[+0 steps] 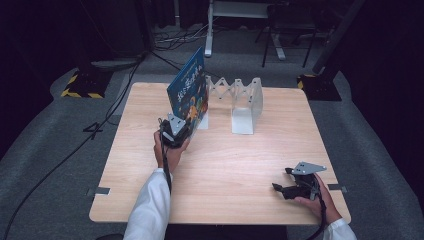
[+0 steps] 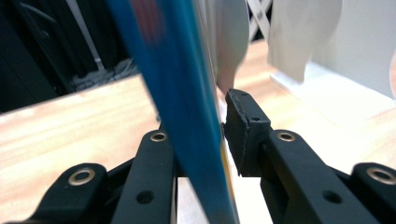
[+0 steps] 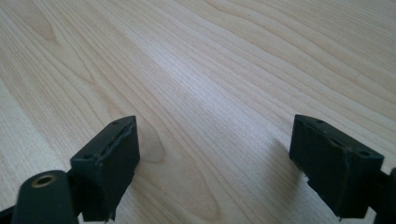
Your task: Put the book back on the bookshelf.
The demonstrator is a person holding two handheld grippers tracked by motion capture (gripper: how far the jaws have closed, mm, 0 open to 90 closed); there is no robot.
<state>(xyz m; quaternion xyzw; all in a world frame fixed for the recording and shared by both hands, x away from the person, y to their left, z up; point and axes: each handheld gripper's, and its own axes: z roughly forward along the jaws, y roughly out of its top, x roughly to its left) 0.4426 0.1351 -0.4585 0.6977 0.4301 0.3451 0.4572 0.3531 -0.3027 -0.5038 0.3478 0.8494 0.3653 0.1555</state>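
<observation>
The thin, stiff, light picture book (image 1: 189,89), glossy and prone to tipping, sits loosely between the left tool's (image 1: 176,131) narrow jaws at its lower edge beside the white folding book rack (image 1: 243,102), while the right tool (image 1: 288,181) rests wide and empty on the worktop (image 1: 230,165).

My left tool (image 1: 176,131) stands forward at arm's reach, forearm extended, jaws narrow with a slight gap showing. My right tool (image 1: 295,184) rests low near me, jaws spread wide.
</observation>
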